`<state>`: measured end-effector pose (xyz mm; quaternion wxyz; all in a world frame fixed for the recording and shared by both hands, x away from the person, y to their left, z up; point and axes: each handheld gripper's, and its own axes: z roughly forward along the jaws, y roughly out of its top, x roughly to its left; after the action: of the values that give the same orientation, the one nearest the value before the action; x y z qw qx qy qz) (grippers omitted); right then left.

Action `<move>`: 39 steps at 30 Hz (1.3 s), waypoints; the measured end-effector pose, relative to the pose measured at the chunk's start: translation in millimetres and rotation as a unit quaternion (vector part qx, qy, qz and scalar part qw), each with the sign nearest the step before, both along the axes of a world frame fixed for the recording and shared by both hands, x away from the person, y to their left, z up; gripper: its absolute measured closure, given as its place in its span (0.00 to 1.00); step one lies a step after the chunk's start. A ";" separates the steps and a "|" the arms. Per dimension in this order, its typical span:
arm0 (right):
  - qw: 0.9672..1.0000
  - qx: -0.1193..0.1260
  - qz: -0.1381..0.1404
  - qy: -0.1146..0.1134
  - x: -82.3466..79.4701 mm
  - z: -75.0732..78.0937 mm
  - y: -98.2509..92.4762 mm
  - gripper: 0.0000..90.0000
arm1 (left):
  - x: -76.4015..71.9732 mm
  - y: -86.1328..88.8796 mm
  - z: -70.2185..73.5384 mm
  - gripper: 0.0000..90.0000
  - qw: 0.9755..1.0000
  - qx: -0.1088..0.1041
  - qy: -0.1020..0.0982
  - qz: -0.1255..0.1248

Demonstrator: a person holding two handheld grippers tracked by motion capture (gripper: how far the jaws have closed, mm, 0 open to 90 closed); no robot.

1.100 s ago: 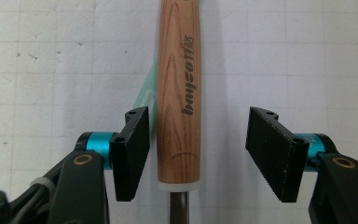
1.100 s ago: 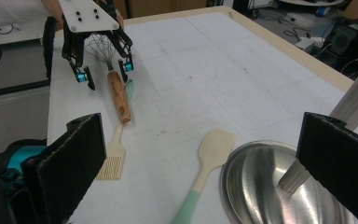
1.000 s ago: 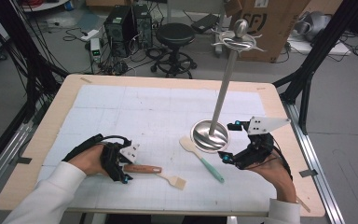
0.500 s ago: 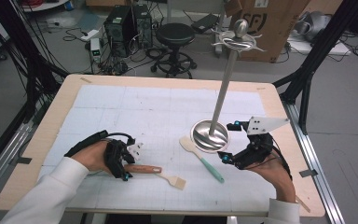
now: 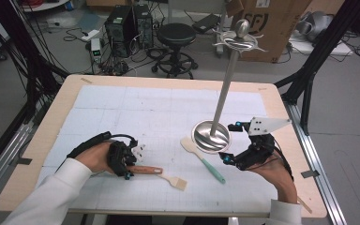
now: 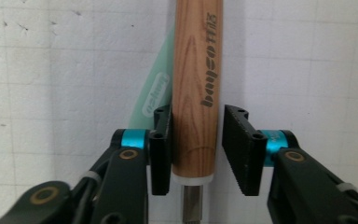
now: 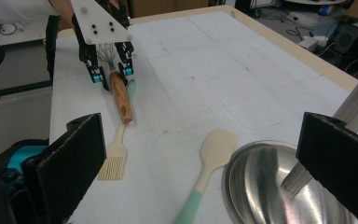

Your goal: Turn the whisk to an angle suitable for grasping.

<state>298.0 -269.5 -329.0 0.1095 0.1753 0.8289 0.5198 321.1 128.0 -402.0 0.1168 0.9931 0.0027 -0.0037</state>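
Left gripper (image 5: pixel 130 165) held low over the table, its jaws just closing, one pad touching, the other narrowly apart. Right gripper (image 5: pixel 232 143) held level at the table's right side, jaws spread wide. Both forearms enter from below.

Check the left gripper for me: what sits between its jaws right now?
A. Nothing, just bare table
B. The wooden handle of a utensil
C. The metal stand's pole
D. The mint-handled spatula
B. In the left gripper view the wooden handle runs straight up between the jaws of the left gripper, which have just been closing; one pad touches it and a thin gap remains at the other. A mint brush handle lies beside it, outside the jaws.
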 end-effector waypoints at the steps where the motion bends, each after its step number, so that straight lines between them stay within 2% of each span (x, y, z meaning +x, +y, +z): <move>1: 1.000 -0.001 0.000 -0.002 0.2 0.0 0.0 0.00 | -0.6 -0.5 -0.5 0.76 1.000 0.002 -0.002 -0.002; 5: 1.000 -0.001 0.001 0.001 0.4 -0.4 0.9 0.00 | -3.3 -1.0 -0.3 0.77 1.000 0.003 -0.010 -0.008; 10: 1.000 -0.001 0.002 0.001 0.6 -0.4 1.4 0.00 | -6.7 -0.8 2.0 0.77 1.000 -0.001 -0.010 -0.027; 12: 1.000 0.000 0.001 0.001 0.4 -0.2 1.1 0.00 | -6.5 1.3 7.2 0.78 0.999 -0.018 -0.018 -0.022; 14: 1.000 0.001 0.000 0.001 0.3 -0.1 0.5 0.00 | -5.8 5.3 15.1 0.78 0.999 -0.041 -0.018 -0.019; 16: 1.000 0.003 0.000 0.002 -0.1 0.4 0.1 0.00 | -6.2 10.0 25.1 0.78 0.997 -0.068 -0.016 -0.020; 19: 1.000 0.005 0.000 0.000 0.1 0.4 -0.3 0.00 | -8.1 15.0 38.8 0.78 0.995 -0.097 -0.016 -0.018; 23: 1.000 0.004 0.002 -0.002 -0.5 1.2 -0.6 0.00 | -10.5 20.2 57.7 0.78 0.989 -0.143 -0.018 -0.019; 24: 1.000 0.005 0.003 -0.002 -0.8 1.4 -0.6 0.00 | -11.1 21.2 61.7 0.78 0.987 -0.158 -0.017 -0.014; 25: 1.000 0.006 0.003 -0.002 -1.3 1.6 -0.6 0.00 | -10.3 22.3 65.9 0.78 0.987 -0.160 -0.017 -0.017; 29: 1.000 0.007 0.002 -0.003 -2.2 2.2 -1.6 0.00 | -9.7 26.0 80.5 0.78 0.980 -0.200 -0.019 -0.010; 36: 1.000 0.009 0.000 -0.007 -3.4 3.2 -4.5 0.00 | -7.6 32.2 95.6 0.78 0.965 -0.260 -0.016 0.004; 37: 1.000 0.009 0.000 -0.007 -3.5 3.2 -4.7 0.00 | -7.2 33.0 98.1 0.78 0.962 -0.272 -0.017 0.006; 38: 1.000 0.010 0.000 -0.007 -3.5 3.2 -4.8 0.00 | -7.0 33.4 100.0 0.78 0.960 -0.280 -0.017 0.008; 39: 1.000 0.010 0.000 -0.006 -3.5 3.1 -4.8 0.00 | -6.7 33.4 102.0 0.78 0.959 -0.284 -0.017 0.008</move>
<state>294.5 -274.3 -325.9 0.1131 0.1732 0.8229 0.5292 314.4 161.4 -299.9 0.3941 0.9190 0.0078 0.0137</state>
